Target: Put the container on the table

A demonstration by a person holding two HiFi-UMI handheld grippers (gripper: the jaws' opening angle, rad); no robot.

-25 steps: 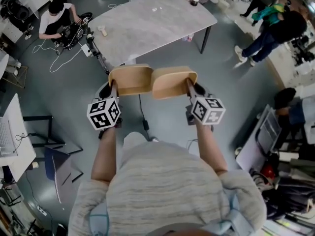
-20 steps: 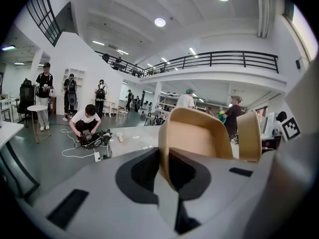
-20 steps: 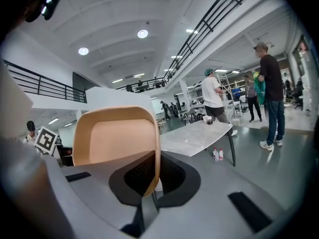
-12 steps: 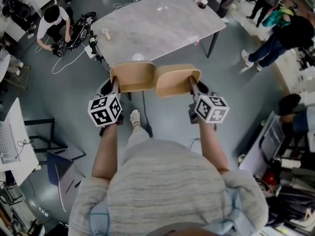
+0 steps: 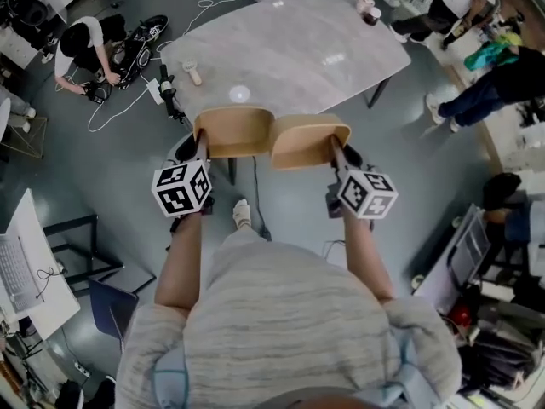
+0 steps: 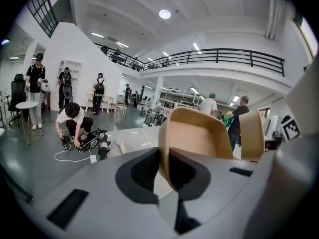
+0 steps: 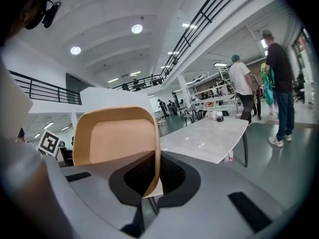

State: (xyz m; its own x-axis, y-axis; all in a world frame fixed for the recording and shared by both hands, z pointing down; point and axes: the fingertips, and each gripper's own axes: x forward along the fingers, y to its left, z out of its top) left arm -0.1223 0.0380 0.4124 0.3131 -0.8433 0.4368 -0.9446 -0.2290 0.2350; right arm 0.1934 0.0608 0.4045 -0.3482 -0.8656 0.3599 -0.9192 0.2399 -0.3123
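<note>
I hold two tan paper containers side by side at chest height over the floor. My left gripper (image 5: 202, 146) is shut on the rim of the left container (image 5: 232, 135), and my right gripper (image 5: 334, 147) is shut on the right container (image 5: 308, 143). The grey marble table (image 5: 289, 54) lies just beyond them, its near edge right behind the containers. In the left gripper view the left container (image 6: 199, 136) stands upright in the left gripper (image 6: 167, 171). The right gripper view shows the right container (image 7: 117, 138) pinched in the right gripper (image 7: 149, 176), with the table (image 7: 204, 138) ahead to the right.
Two cups (image 5: 368, 8) stand at the table's far right corner and a small pale object (image 5: 194, 73) lies near its left edge. A person (image 5: 81, 45) crouches over gear and cables at the far left. Other people (image 5: 502, 75) stand at right. A white desk (image 5: 21, 262) is at left.
The table has drawn nearer and now reaches the containers' far edges. Both grippers keep their hold, side by side as before.
</note>
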